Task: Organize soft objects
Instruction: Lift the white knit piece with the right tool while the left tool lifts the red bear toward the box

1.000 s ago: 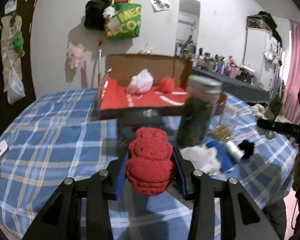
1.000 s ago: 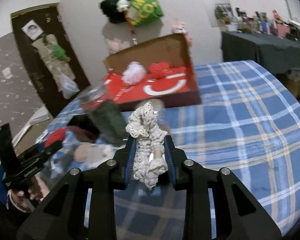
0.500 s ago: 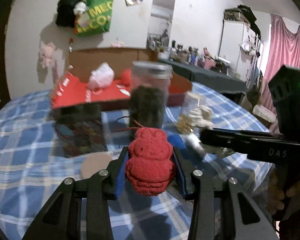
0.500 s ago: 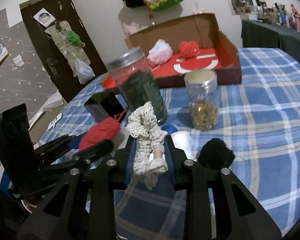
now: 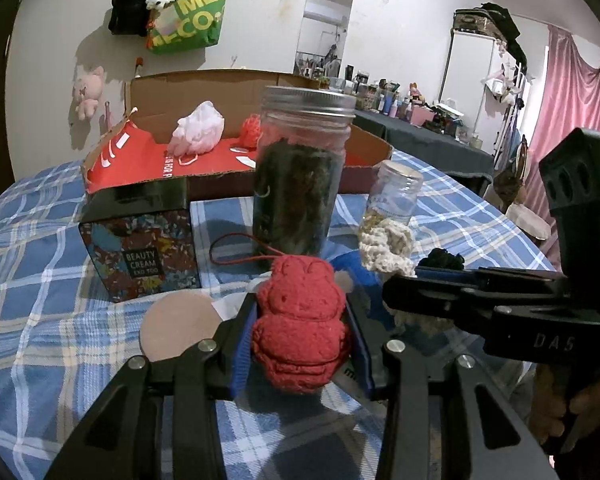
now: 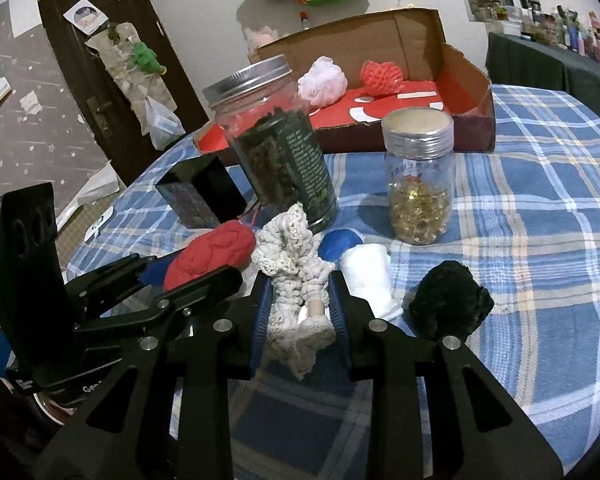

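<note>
My left gripper (image 5: 300, 332) has its jaws closed on a red knitted toy (image 5: 300, 324), which sits upright between the blue pads, held above the blue plaid tablecloth (image 5: 40, 320). My right gripper (image 6: 300, 312) is clamped on a cream crocheted doll (image 6: 296, 276), which stands between its pads; in the left wrist view that same gripper comes in from the right, just beside the red toy.

Just beyond both grippers stands a tall jar (image 6: 276, 152) with a metal lid and dark contents, and to its right a small jar (image 6: 418, 184) of golden beads. A black fuzzy piece (image 6: 448, 300) lies on the cloth near right, with a white soft roll (image 6: 370, 276) just left of it. A dark patterned box (image 5: 140, 240) sits to the left of the tall jar. At the far side, an open cardboard box (image 6: 452, 76) with a red floor holds a pale pink pouf (image 6: 324, 80) and a red mesh pouf (image 6: 380, 76).
</note>
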`<state>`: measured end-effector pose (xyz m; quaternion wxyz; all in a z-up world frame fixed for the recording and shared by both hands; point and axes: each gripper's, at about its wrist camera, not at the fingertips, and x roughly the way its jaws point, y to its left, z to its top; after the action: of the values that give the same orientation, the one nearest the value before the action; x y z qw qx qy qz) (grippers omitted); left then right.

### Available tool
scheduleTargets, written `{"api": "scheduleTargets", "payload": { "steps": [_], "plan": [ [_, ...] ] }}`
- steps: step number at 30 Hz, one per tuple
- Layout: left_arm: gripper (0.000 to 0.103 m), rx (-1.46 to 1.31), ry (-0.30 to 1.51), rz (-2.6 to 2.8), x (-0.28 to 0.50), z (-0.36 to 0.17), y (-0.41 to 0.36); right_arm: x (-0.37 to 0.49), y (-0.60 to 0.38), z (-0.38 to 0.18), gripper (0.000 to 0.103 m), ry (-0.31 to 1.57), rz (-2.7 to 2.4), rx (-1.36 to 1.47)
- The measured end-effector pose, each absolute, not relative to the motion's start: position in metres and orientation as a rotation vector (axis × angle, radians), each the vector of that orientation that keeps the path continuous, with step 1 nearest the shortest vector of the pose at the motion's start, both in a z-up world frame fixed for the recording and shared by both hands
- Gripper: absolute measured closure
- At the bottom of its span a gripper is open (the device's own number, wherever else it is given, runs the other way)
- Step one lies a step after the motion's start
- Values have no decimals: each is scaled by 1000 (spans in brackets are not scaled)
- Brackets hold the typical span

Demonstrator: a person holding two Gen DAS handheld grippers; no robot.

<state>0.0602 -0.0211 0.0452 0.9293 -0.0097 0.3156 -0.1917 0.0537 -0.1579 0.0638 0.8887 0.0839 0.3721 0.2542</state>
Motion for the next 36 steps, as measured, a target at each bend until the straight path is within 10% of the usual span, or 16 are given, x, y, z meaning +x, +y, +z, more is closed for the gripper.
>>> {"api": "scheduleTargets", "payload": {
  "steps": [36],
  "plan": [
    [59, -121, 738, -123, 68, 50, 107, 73, -239, 80, 76, 803, 279, 93]
  ]
}}
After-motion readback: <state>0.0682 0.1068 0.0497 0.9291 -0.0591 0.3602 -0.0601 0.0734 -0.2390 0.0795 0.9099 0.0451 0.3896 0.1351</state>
